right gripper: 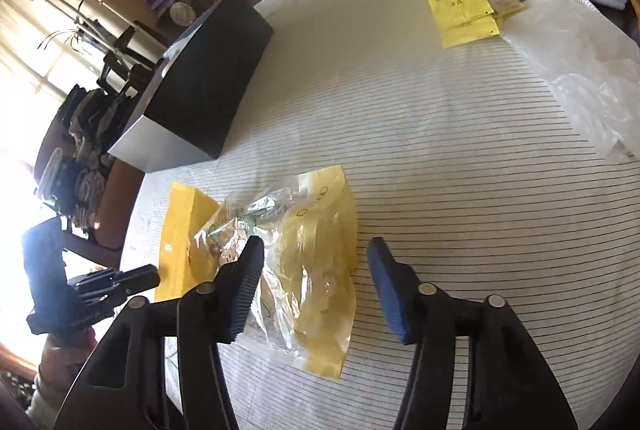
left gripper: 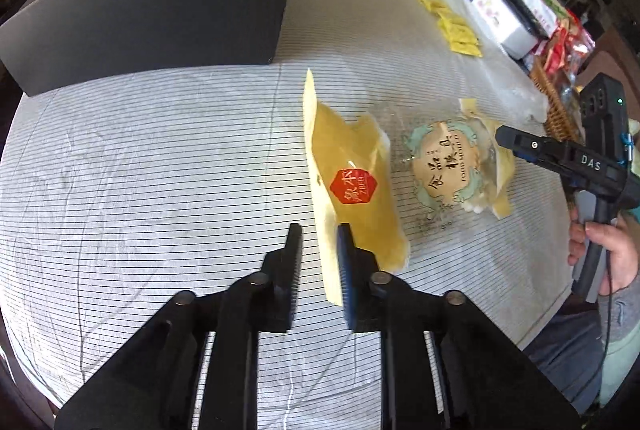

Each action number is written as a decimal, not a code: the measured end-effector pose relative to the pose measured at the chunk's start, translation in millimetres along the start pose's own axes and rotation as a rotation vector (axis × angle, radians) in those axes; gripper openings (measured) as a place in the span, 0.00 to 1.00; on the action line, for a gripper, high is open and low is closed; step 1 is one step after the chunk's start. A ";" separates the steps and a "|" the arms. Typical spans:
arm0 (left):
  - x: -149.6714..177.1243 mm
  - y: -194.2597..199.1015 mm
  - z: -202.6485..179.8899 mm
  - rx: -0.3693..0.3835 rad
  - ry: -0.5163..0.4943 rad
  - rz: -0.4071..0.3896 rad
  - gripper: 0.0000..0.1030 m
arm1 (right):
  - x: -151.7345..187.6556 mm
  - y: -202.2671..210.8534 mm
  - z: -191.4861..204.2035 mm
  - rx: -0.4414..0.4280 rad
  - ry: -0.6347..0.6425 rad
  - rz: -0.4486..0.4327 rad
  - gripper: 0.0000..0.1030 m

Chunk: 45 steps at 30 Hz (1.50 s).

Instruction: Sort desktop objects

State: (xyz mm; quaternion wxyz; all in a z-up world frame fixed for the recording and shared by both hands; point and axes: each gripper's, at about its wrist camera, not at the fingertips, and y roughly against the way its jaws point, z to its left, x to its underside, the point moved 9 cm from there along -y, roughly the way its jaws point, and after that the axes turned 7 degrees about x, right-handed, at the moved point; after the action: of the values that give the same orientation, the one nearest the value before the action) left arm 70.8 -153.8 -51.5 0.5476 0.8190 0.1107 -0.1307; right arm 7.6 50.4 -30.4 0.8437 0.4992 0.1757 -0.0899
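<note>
Nearest the left wrist camera, the left gripper [left gripper: 320, 234] has its jaws parted by a narrow gap, and the lower flap of a yellow pouch [left gripper: 348, 181] with a red hexagonal label stands between them, against the blue-padded right finger [left gripper: 345, 270]; the other finger is clear of the flap, so the pouch is straddled and not visibly pinched. The pouch lies partly raised on the striped tablecloth [left gripper: 160, 157], its upper edge tilted up off the cloth. Just beside it, on the right, rests a clear packet [left gripper: 456, 165] with a round printed label, and the tip of the right gripper [left gripper: 508, 137], held in a hand [left gripper: 612, 250], sits at that packet's far edge. From the right wrist view, the right gripper [right gripper: 316, 250] is spread wide above the clear packet [right gripper: 296, 262], its left finger [right gripper: 244, 282] over the crumpled film and its blue-padded finger over bare cloth; contact cannot be confirmed. The left gripper [right gripper: 132, 278] appears at the pouch's near end. Farther back, a black box [left gripper: 152, 9] stands open-topped on the cloth with items inside. Well apart from it, toward the far right, lies a cluster of small yellow sachets [left gripper: 452, 25], with a white case [left gripper: 504, 17] and a wicker basket [left gripper: 556, 105] at the table edge beyond.
</note>
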 end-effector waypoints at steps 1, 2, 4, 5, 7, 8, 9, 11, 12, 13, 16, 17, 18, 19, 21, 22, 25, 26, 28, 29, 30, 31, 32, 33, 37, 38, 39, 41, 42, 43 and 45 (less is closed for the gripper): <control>-0.3 -2.2 3.1 -0.001 0.008 -0.003 0.38 | 2.1 -3.0 1.1 -0.007 -0.004 0.018 0.54; -0.6 -5.4 4.0 0.004 0.008 -0.001 0.40 | 3.9 -4.9 2.2 -0.009 -0.007 0.031 0.54; -2.6 -12.4 1.6 0.014 -0.001 0.005 0.40 | 8.0 -7.5 6.0 -0.002 0.009 0.049 0.54; -3.8 -17.2 -0.3 0.014 -0.010 0.010 0.41 | 10.7 -8.9 8.2 0.011 0.028 0.061 0.54; -3.9 -29.1 -3.3 0.014 -0.028 0.027 0.41 | 18.0 -14.3 13.8 0.041 0.083 0.092 0.54; -3.4 -36.1 -4.0 0.014 -0.031 0.039 0.41 | 21.6 -17.9 17.0 0.048 0.110 0.103 0.54; -3.3 -41.6 -4.6 0.005 -0.034 0.043 0.39 | 25.4 -20.2 20.4 0.056 0.135 0.107 0.54; -5.9 -44.2 -6.3 0.008 -0.041 0.029 0.30 | 28.2 -21.7 25.3 0.093 0.187 0.095 0.54; -6.7 -45.0 -7.8 0.025 -0.037 0.032 0.23 | 28.6 -21.5 27.2 0.101 0.204 0.091 0.52; -7.2 -45.2 -9.5 0.037 -0.036 0.039 0.18 | 28.9 -20.5 28.9 0.097 0.212 0.086 0.51; -7.1 -38.2 -14.1 0.055 -0.063 0.038 0.11 | 23.5 -10.3 35.9 0.078 0.221 0.049 0.50; -8.4 -32.2 -15.7 0.067 -0.065 0.031 0.11 | 21.5 -4.4 38.8 0.069 0.227 0.033 0.50; -10.5 -23.7 -16.2 0.082 -0.063 0.017 0.11 | 18.4 4.1 43.6 0.056 0.235 0.016 0.50; -14.7 -12.8 -17.3 0.102 -0.058 -0.001 0.11 | 15.4 14.1 49.8 0.042 0.247 -0.004 0.50; -26.6 12.6 -19.7 0.133 -0.060 -0.039 0.11 | 10.2 34.1 66.0 0.019 0.275 -0.045 0.50; -33.3 27.8 -20.1 0.142 -0.069 -0.061 0.11 | 7.5 44.7 75.6 0.012 0.288 -0.069 0.50; -58.7 80.3 -17.2 0.157 -0.097 -0.132 0.11 | -2.7 67.1 109.7 -0.013 0.303 -0.123 0.50; -67.8 98.7 -15.2 0.158 -0.107 -0.157 0.11 | -8.7 73.8 124.3 -0.027 0.308 -0.140 0.50; -90.3 140.2 -5.6 0.143 -0.134 -0.209 0.11 | -24.9 87.1 157.4 -0.057 0.330 -0.178 0.50; -103.9 159.2 2.6 0.132 -0.140 -0.234 0.11 | -35.1 91.7 175.7 -0.076 0.341 -0.191 0.50; -117.6 177.6 12.5 0.115 -0.143 -0.257 0.11 | -47.4 91.5 198.2 -0.093 0.353 -0.199 0.50; -132.9 195.0 26.0 0.089 -0.143 -0.279 0.11 | -60.1 91.0 219.0 -0.109 0.367 -0.206 0.50; -148.2 209.8 42.5 0.066 -0.138 -0.298 0.11 | -71.1 87.2 238.6 -0.121 0.382 -0.209 0.50; -161.7 221.9 59.0 0.044 -0.131 -0.305 0.11 | -82.5 79.5 258.4 -0.137 0.397 -0.205 0.50; -205.6 239.1 136.7 -0.026 -0.051 -0.295 0.12 | -125.9 22.0 320.6 -0.221 0.357 -0.147 0.50; -213.1 236.1 155.8 -0.038 -0.028 -0.284 0.12 | -134.2 4.9 329.0 -0.237 0.335 -0.130 0.50; -218.6 230.9 174.0 -0.051 -0.008 -0.272 0.12 | -141.5 -14.9 336.4 -0.254 0.308 -0.111 0.50; -225.3 214.1 202.2 -0.080 0.018 -0.249 0.12 | -150.9 -54.3 347.1 -0.268 0.271 -0.076 0.50; -226.6 205.1 213.3 -0.087 0.026 -0.237 0.12 | -153.7 -71.8 350.5 -0.265 0.261 -0.062 0.50; -227.5 197.3 223.7 -0.096 0.032 -0.230 0.12 | -155.4 -88.9 353.6 -0.262 0.247 -0.047 0.50; -226.9 185.2 234.5 -0.082 0.033 -0.226 0.12 | -157.6 -112.7 358.3 -0.264 0.228 -0.033 0.50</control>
State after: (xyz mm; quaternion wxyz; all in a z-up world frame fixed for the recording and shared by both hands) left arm -104.4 -449.2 99.5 0.5603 0.7804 0.2168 -0.1734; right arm -100.6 -321.1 96.7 0.8749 0.3880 0.2889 -0.0227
